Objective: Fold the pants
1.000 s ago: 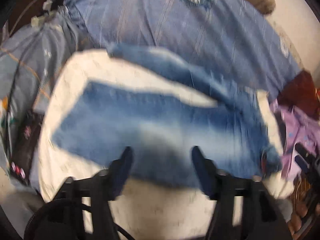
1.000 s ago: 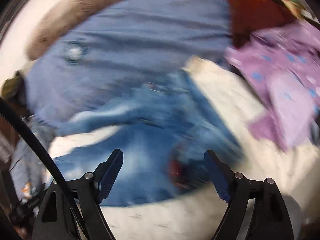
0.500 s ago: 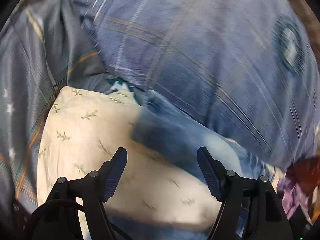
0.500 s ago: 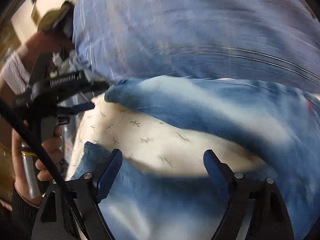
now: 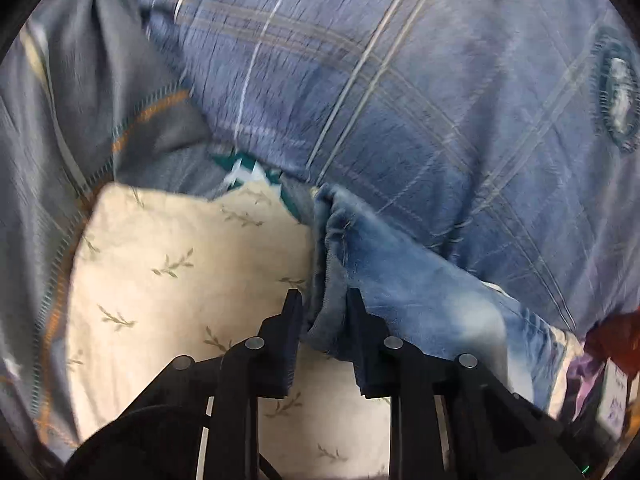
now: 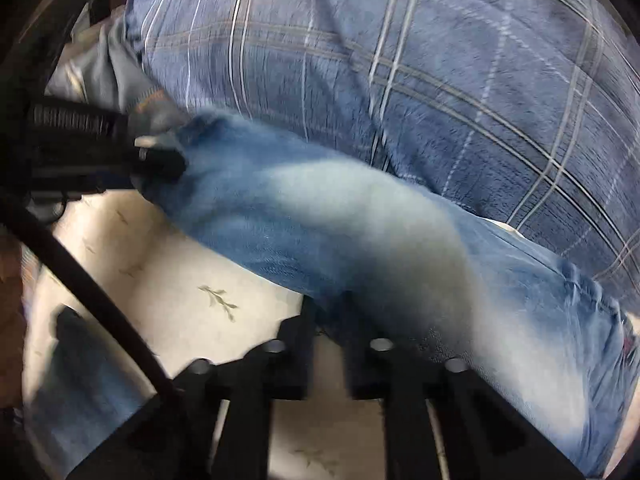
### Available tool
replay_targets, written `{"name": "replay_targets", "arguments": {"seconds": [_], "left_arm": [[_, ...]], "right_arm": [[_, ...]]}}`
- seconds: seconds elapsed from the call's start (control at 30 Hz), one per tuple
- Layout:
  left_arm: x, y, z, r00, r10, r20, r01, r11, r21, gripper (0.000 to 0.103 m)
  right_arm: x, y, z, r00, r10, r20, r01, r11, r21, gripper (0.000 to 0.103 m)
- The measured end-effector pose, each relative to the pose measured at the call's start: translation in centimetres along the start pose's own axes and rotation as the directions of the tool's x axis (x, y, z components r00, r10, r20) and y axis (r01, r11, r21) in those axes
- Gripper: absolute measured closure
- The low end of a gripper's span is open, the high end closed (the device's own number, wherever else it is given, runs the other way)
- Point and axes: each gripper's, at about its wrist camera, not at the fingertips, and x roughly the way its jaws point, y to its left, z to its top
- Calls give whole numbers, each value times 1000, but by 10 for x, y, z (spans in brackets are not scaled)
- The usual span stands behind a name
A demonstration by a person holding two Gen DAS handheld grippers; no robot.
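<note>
**Both grippers pinch one jeans leg on the leaf-print sheet**

Nearest in the left wrist view, the left gripper (image 5: 323, 304) has its dark fingers drawn in on the hem end of a blue jeans leg (image 5: 400, 280); the jaws are closing, and the bunched hem already fills the narrow gap between the pads. Under it lies a cream sheet (image 5: 180, 272) printed with small green sprigs. The denim runs from the hem away to the lower right, faded pale along the middle.

In the right wrist view, the right gripper (image 6: 329, 312) is closed on the lower edge of the same jeans leg, partway along its length, with the fabric bulging up over the fingertips. A black cable (image 6: 92, 292) crosses the lower left of that view. The left gripper shows there too, at the far left end of the leg, clamped on the hem. A second patch of blue denim (image 6: 80, 380) lies on the cream sheet at the lower left; it is blurred.

Beyond the jeans, a blue plaid blanket (image 5: 400, 100) rises as a big mound, touching the far edge of the leg. To its left sits a grey cloth with orange stitching (image 5: 100, 100).
</note>
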Motion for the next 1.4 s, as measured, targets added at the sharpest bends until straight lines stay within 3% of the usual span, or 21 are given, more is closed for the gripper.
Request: {"name": "replay_targets", "arguments": {"seconds": [0.07,0.17,0.27,0.37,0.43,0.47,0.53,0.57,0.6,0.67,0.8,0.9,1.0,1.1,1.2,1.3,1.4], "left_arm": [[-25,0,4,997,-82,11,83,996,-28,84],[-57,10,-1,994,-103,27,104,993,-49,84],[-41,22,-4,1000,15,-15,-16,997,-76,85],[3,30,-9,980,131,-147,-144,987,-78,83],[11,33,-6,979,116,-166,-136,983,-120,83],[5,32,-3,989,88,-116,-105,983,-153,81],[-15,24,2,993,115,23,-110,982,-157,62],[-25,15,4,982,158,101,-143,980,-139,54],[-27,8,4,976,180,124,-164,978,-128,42],[-22,-7,1,970,200,138,-189,977,-95,44],[-14,-57,-22,986,74,147,-77,997,14,44],[-11,-95,-52,990,2,143,-22,990,139,43],[-22,-118,-80,990,-99,105,80,982,170,43],[-5,-131,-98,981,-185,53,174,971,164,43],[24,-150,-104,978,-204,42,194,967,166,43],[35,-159,-109,982,-189,9,184,967,178,43],[38,-165,-121,987,-162,8,156,963,219,43]], "right_arm": [[-21,-1,2,999,16,36,-16,1000,8,100],[-50,0,-1,992,110,68,-112,994,19,100],[-54,15,-11,978,206,27,-205,979,-13,99],[-21,29,-20,983,168,-69,-171,985,-26,97],[-5,26,-20,981,165,-103,-165,986,8,92],[-9,20,-21,980,178,-84,-175,983,49,86],[-29,13,-25,976,215,-22,-212,974,84,62],[-44,10,-26,976,216,27,-217,972,92,40],[-54,11,-29,976,211,56,-216,972,96,25],[-74,4,-37,970,220,107,-231,966,114,26],[-97,-29,-57,956,252,151,-280,937,208,26],[-109,-62,-82,955,247,164,-286,916,282,26],[-114,-93,-92,961,227,160,-271,895,355,25],[-129,-135,-109,958,228,174,-282,857,432,23],[-147,-184,-123,965,179,191,-252,827,503,15],[-161,-234,-136,978,111,175,-193,795,576,13],[-161,-280,-143,995,-23,99,-42,795,606,13]]}}
